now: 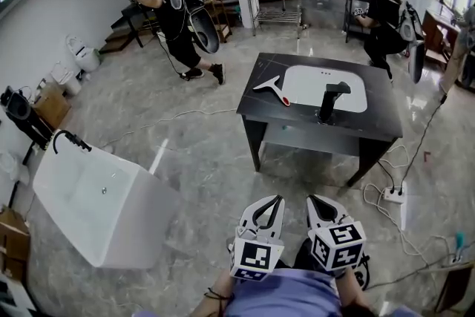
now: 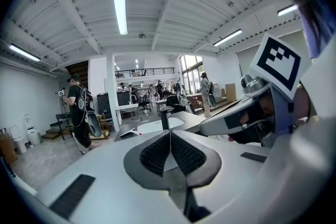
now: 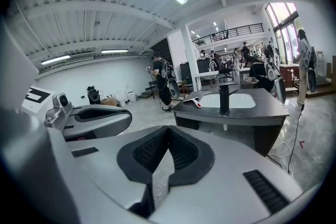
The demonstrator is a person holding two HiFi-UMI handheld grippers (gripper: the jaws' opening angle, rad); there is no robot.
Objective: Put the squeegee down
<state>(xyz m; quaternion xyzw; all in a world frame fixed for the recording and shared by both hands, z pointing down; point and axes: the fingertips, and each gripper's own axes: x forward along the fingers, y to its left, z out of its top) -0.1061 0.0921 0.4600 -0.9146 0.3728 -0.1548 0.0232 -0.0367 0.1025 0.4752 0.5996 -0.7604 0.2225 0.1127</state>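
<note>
Head view: left tongs [image 1: 277, 198] and right tongs [image 1: 312, 198], closed, held parallel.

At the bottom edge of the head view the sleeve [image 1: 286, 297] is cut off, and at the left edge a cardboard box [image 1: 11, 234]. In the left gripper view the table's [image 2: 189, 116] near edge is hidden behind the left gripper [image 2: 169, 135]. There the squeegee [image 2: 131, 132] is too small for detail.
</note>
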